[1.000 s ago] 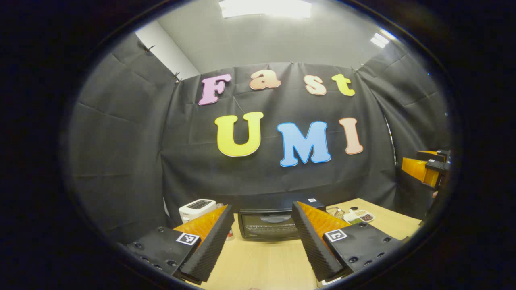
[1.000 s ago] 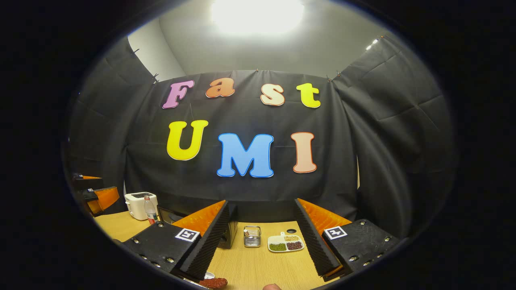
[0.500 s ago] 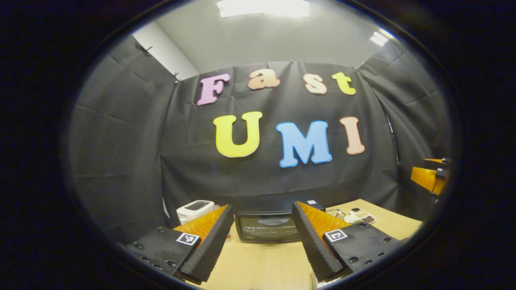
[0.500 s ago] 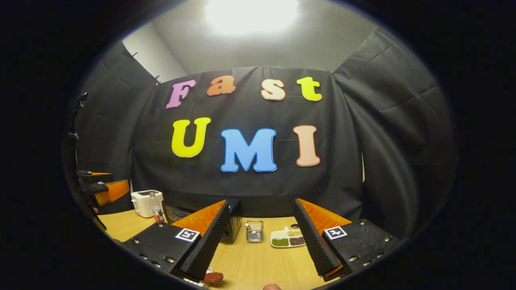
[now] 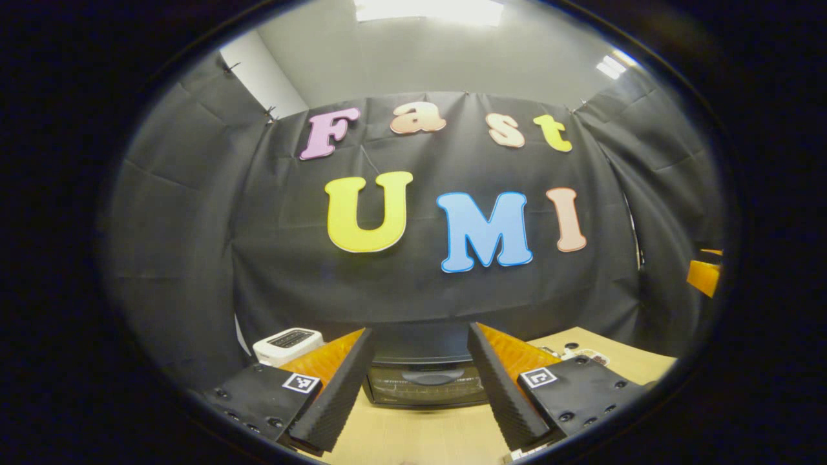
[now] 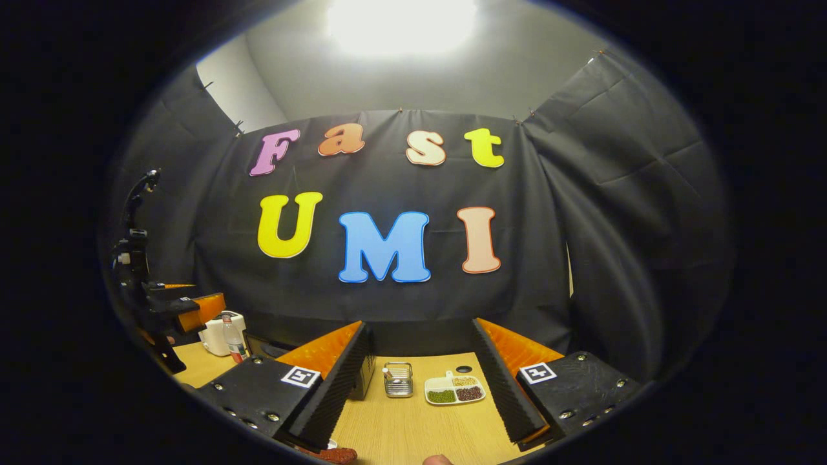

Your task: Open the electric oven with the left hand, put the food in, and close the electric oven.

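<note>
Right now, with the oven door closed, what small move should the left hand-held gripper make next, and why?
Probably ease the open left hand-held gripper forward and slightly down toward the black electric oven. Its glass door looks shut, the oven sits centred between the fingers across bare wooden table, and the fingers hold nothing. The handle isn't clear from here.

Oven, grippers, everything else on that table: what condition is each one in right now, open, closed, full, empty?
Electric oven: door closed, on the table.
Left gripper: open, holding nothing, oven framed between its fingers.
Right gripper: open, holding nothing.
Toaster: upright; whether its slots hold anything cannot be told.
Bottle: upright, capped.
Divided dish: filled with green, dark and pale bits.
Wire holder: upright.
Reddish food: lying on the table.
</note>
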A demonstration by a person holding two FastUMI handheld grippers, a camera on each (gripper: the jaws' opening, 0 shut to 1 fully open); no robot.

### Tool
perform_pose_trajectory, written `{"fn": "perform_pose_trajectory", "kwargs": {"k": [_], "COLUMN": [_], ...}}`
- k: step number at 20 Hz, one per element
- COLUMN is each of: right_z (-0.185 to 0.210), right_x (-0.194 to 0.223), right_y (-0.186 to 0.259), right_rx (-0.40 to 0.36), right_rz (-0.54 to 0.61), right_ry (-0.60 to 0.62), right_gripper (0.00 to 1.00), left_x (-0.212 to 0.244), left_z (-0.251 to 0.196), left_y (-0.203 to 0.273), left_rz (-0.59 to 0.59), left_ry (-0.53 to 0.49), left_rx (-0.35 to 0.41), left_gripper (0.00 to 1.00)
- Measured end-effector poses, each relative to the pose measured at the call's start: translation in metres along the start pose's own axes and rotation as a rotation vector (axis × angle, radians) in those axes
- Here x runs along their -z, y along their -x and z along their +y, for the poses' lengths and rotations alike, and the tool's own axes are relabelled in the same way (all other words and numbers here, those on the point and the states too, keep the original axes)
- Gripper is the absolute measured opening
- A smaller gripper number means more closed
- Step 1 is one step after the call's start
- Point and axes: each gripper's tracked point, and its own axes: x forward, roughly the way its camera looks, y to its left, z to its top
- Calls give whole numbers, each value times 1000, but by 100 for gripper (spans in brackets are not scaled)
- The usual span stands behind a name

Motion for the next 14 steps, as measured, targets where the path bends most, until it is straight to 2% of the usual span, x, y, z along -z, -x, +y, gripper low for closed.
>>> {"fn": "perform_pose_trajectory", "kwargs": {"k": [8,12,13,14], "right_z": [7,-2,-4,-6], "right_x": [6,11,12,13], "right_y": [-7,-5,-4,-2], "right_rx": [76,131,143,156], "right_rz": [37,64,70,76], "right_ry": [42,63,68,74], "right_gripper": [96,96,96,96], "left_x": [44,76,84,93], "left_z": [-3,-12,-13,-15], "left_y": [-77,-108,-115,-120], "left_rz": [55,102,119,133], "left_ry": [-3,-7,-5,-2], "left_rx": [59,87,93,99], "left_gripper": [90,91,97,99]}}
